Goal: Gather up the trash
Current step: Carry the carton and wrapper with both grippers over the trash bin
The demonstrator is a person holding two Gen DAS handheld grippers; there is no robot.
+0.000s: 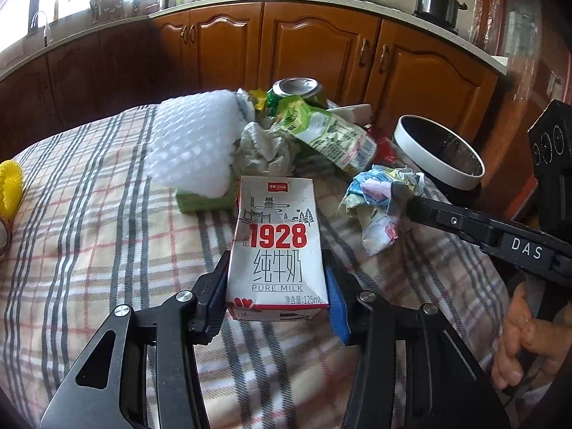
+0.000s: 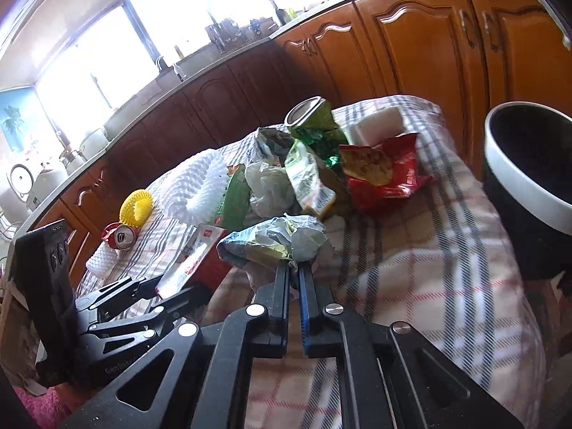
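My left gripper (image 1: pixel 277 271) is shut on a white "1928 pure milk" carton (image 1: pixel 277 246) and holds it above the checked tablecloth (image 1: pixel 89 232). The carton also shows in the right wrist view (image 2: pixel 193 261). My right gripper (image 2: pixel 294 268) is shut on a crumpled pale wrapper (image 2: pixel 275 241), which also shows in the left wrist view (image 1: pixel 379 196). Behind lies a trash pile: a green can (image 1: pixel 296 87), a green-white pouch (image 1: pixel 329 136), crumpled paper (image 1: pixel 264 146), bubble wrap (image 1: pixel 193 143) and a red snack bag (image 2: pixel 382 168). A white-rimmed bin (image 1: pixel 443 164) stands at the table's right edge.
A yellow ring (image 2: pixel 136 207), a crushed red can (image 2: pixel 119 237) and a white foam piece (image 2: pixel 102 262) lie at the table's left. A white box (image 2: pixel 375 125) sits at the back. Wooden kitchen cabinets (image 1: pixel 304 43) run behind the table.
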